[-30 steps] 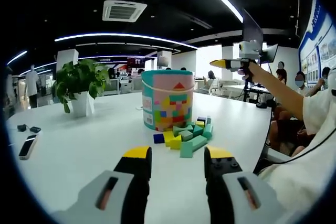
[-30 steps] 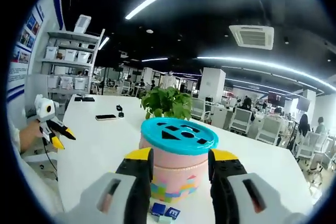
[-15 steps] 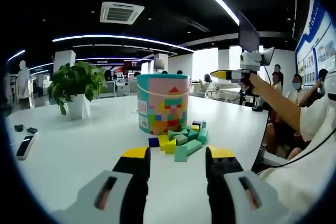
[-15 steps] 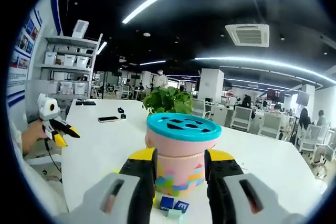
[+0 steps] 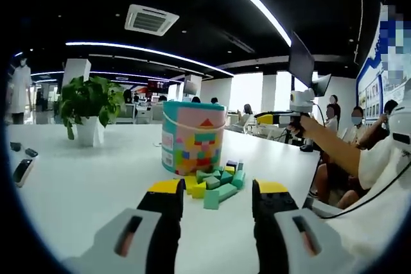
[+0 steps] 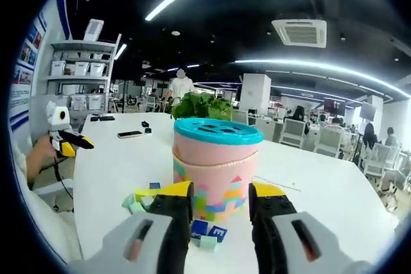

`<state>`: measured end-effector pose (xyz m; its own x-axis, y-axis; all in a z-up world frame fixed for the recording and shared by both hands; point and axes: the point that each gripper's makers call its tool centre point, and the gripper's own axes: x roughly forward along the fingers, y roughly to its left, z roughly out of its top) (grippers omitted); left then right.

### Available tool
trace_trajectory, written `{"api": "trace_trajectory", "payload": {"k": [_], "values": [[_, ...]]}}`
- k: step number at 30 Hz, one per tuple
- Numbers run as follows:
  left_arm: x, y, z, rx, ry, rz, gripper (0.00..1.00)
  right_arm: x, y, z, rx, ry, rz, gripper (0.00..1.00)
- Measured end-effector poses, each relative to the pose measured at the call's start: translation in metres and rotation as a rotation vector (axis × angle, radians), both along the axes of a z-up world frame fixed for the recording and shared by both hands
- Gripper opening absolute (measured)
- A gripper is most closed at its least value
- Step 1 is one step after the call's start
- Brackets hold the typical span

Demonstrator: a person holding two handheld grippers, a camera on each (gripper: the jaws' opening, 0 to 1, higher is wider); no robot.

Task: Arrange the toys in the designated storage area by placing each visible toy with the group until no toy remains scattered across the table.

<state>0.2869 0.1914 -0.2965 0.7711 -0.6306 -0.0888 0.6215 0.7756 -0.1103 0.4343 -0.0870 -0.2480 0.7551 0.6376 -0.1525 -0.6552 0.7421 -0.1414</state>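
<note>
Open-plan office. Long white table [image 5: 83,178], ceiling AC cassette [image 5: 151,19], curved LED strip lights [image 5: 148,48], dark ceiling. Rows of desks w/ office chairs [image 6: 292,140] in bkgd, ppl seated at them. Metal shelving w/ bins [image 6: 80,68] by wall, blue posters [image 6: 29,46], potted plant [image 5: 90,104], phone [image 6: 130,134] on table.
</note>
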Motion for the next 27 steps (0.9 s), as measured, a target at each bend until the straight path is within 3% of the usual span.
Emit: {"api": "trace_trajectory", "payload": {"k": [5, 8, 10, 23, 27], "values": [[0.001, 0.001, 0.000, -0.004, 0.000, 0.003, 0.46, -0.003, -0.003, -0.003, 0.008, -0.003, 0.001, 0.36], [0.000, 0.001, 0.011, -0.098, -0.011, -0.004, 0.47, -0.002, -0.007, -0.005, 0.027, -0.001, -0.009, 0.37], [-0.001, 0.003, 0.014, -0.106, -0.018, -0.004, 0.48, -0.002, -0.008, -0.009, 0.037, 0.009, -0.005, 0.37], [-0.001, -0.002, 0.007, -0.028, -0.037, -0.021, 0.47, 0.003, -0.008, -0.042, 0.004, 0.059, -0.007, 0.37], [-0.001, -0.002, 0.006, -0.010, -0.040, -0.024, 0.46, 0.011, -0.017, -0.050, 0.021, 0.077, -0.062, 0.48]]}}
